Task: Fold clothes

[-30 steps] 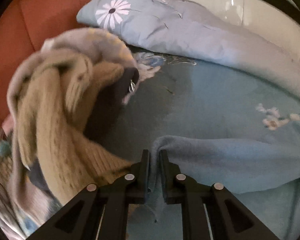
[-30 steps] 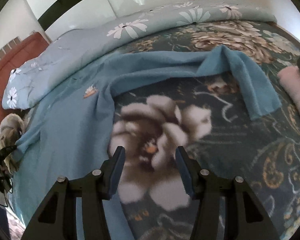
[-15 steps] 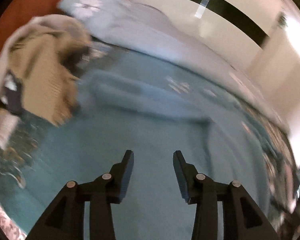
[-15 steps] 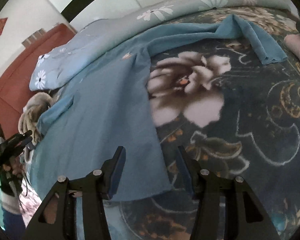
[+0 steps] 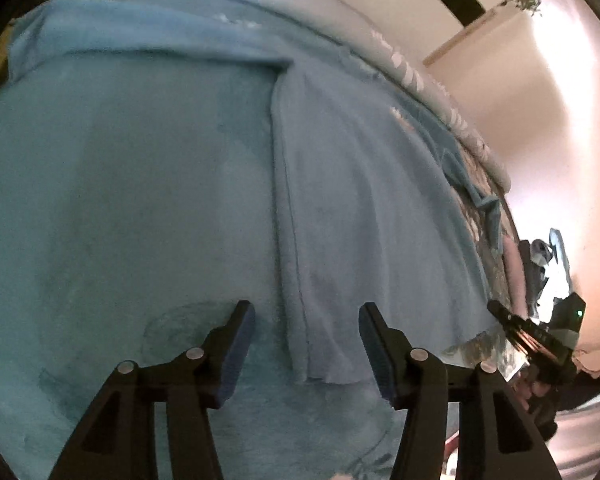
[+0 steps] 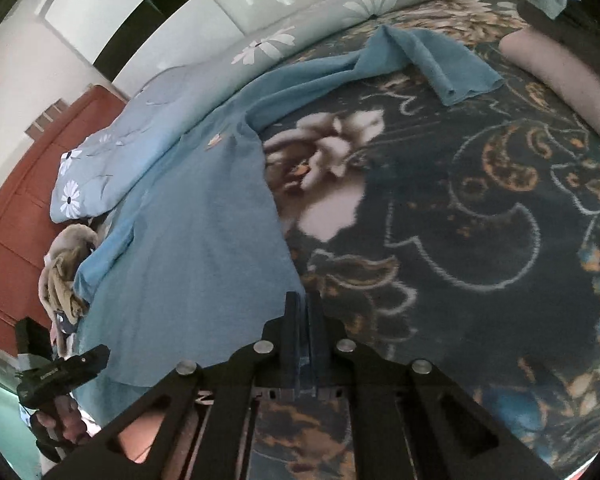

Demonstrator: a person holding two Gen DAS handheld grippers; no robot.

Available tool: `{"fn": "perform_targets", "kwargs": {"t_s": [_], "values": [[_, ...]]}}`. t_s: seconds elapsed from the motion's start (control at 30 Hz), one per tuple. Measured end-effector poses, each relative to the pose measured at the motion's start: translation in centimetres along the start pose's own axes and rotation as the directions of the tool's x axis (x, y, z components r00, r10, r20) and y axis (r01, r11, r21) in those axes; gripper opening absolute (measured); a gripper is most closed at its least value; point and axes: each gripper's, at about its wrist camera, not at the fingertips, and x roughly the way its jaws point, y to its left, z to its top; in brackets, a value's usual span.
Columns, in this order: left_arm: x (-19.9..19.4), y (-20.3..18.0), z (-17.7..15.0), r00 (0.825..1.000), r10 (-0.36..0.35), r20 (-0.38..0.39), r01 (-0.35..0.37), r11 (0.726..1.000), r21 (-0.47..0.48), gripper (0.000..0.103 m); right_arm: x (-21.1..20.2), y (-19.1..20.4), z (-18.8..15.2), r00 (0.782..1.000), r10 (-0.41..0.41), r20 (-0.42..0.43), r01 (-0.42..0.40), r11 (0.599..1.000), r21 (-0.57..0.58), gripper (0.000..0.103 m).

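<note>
left tool: the left tool [image 5: 306, 344] was clamped on a blue sleeve edge a second ago, now jaws wide apart, nothing between them, hanging over the garment hem
right tool: the right tool [image 6: 303, 320] was spread and empty over the bedspread half a second ago, now jaws pressed together, pinching the near right hem corner of the garment
garment: blue long-sleeve garment [image 6: 188, 240] lies spread face-down-ish on the bed, right sleeve [image 6: 432, 60] stretched away toward the far side, left sleeve bunched by the clothes pile [image 6: 66, 264]
surface: dark floral bedspread [image 6: 480, 240], pale daisy duvet [image 6: 112, 160] along the far edge
meaning: grasp has switched sides; one hem corner secured, left corner likely next so the body can be lifted and folded
risk: thin hem could slip from the pinch
</note>
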Motion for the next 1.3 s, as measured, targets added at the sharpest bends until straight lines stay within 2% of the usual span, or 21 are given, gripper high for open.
{"fn": "perform_targets", "kwargs": {"t_s": [0.1, 0.17, 0.23, 0.3, 0.33, 0.47, 0.53, 0.6, 0.73, 0.83, 0.9, 0.97, 1.07, 1.23, 1.27, 1.3], "values": [[0.2, -0.4, -0.2, 0.998, -0.067, -0.012, 0.067, 0.997, -0.033, 0.057, -0.2, -0.2, 0.0, 0.999, -0.037, 0.013, 0.037, 0.999, -0.012, 0.003], [0.7, -0.6, -0.3, 0.998, -0.061, -0.012, 0.06, 0.997, -0.05, 0.052, -0.2, -0.6, 0.0, 1.0, -0.024, 0.01, 0.024, 1.0, -0.001, 0.003], [0.9, -0.4, -0.2, 0.999, -0.049, 0.003, 0.049, 0.996, -0.073, 0.04, -0.2, -0.9, -0.1, 1.0, -0.009, 0.007, 0.008, 1.0, 0.01, 0.003], [0.6, 0.0, -0.3, 0.999, -0.045, 0.022, 0.046, 0.995, -0.09, 0.009, -0.3, -1.3, -0.2, 1.0, 0.007, 0.005, -0.007, 1.0, 0.022, 0.004], [0.5, 0.1, -0.4, 0.999, -0.044, 0.03, 0.047, 0.994, -0.097, 0.007, -0.4, -1.4, -0.1, 1.0, 0.018, 0.008, -0.018, 1.0, 0.026, 0.004], [0.2, 0.7, -0.5, 0.997, -0.047, 0.063, 0.055, 0.992, -0.118, 0.006, -0.4, -1.5, 0.2, 0.998, 0.054, 0.02, -0.055, 0.998, 0.032, 0.004], [-0.1, 1.1, -0.6, 0.996, -0.055, 0.076, 0.065, 0.989, -0.133, 0.006, 0.2, -1.5, 0.3, 0.998, 0.068, -0.006, -0.068, 0.997, 0.03, 0.007], [-0.1, 1.3, -0.8, 0.995, -0.053, 0.079, 0.063, 0.989, -0.134, 0.006, 0.8, -1.5, 0.3, 0.996, 0.081, -0.032, -0.081, 0.996, 0.028, 0.014], [0.4, 1.1, -0.8, 0.997, -0.039, 0.073, 0.047, 0.992, -0.116, 0.007, 1.0, -2.5, 0.4, 0.989, 0.149, -0.008, -0.147, 0.984, 0.102, 0.018], [0.4, 1.2, -1.0, 0.997, -0.042, 0.068, 0.05, 0.992, -0.113, 0.008, 1.3, -3.2, 0.5, 0.977, 0.211, -0.007, -0.208, 0.968, 0.142, 0.026], [0.3, 1.4, -1.1, 0.997, -0.051, 0.066, 0.059, 0.992, -0.114, 0.008, 1.6, -2.9, 0.6, 0.972, 0.235, -0.012, -0.232, 0.965, 0.122, 0.037], [0.3, 1.4, -1.2, 0.996, -0.059, 0.065, 0.067, 0.991, -0.117, 0.009, 1.6, -2.4, 0.6, 0.969, 0.245, -0.023, -0.242, 0.966, 0.094, 0.038], [0.4, 1.6, -1.2, 0.995, -0.073, 0.062, 0.08, 0.99, -0.119, 0.011, 2.2, -0.9, 0.9, 0.962, 0.26, -0.082, -0.257, 0.965, 0.045, 0.038], [0.3, 1.8, -1.1, 0.994, -0.088, 0.061, 0.095, 0.988, -0.118, 0.012, 2.7, 0.2, 0.9, 0.961, 0.258, -0.104, -0.255, 0.966, 0.037, 0.04], [0.3, 1.8, -1.2, 0.994, -0.085, 0.063, 0.092, 0.989, -0.116, 0.012, 2.7, 0.2, 0.9, 0.961, 0.257, -0.104, -0.254, 0.966, 0.044, 0.039], [0.3, 1.8, -1.2, 0.995, -0.079, 0.067, 0.086, 0.99, -0.115, 0.011, 2.7, 0.1, 0.9, 0.96, 0.258, -0.105, -0.253, 0.966, 0.053, 0.033]]}}
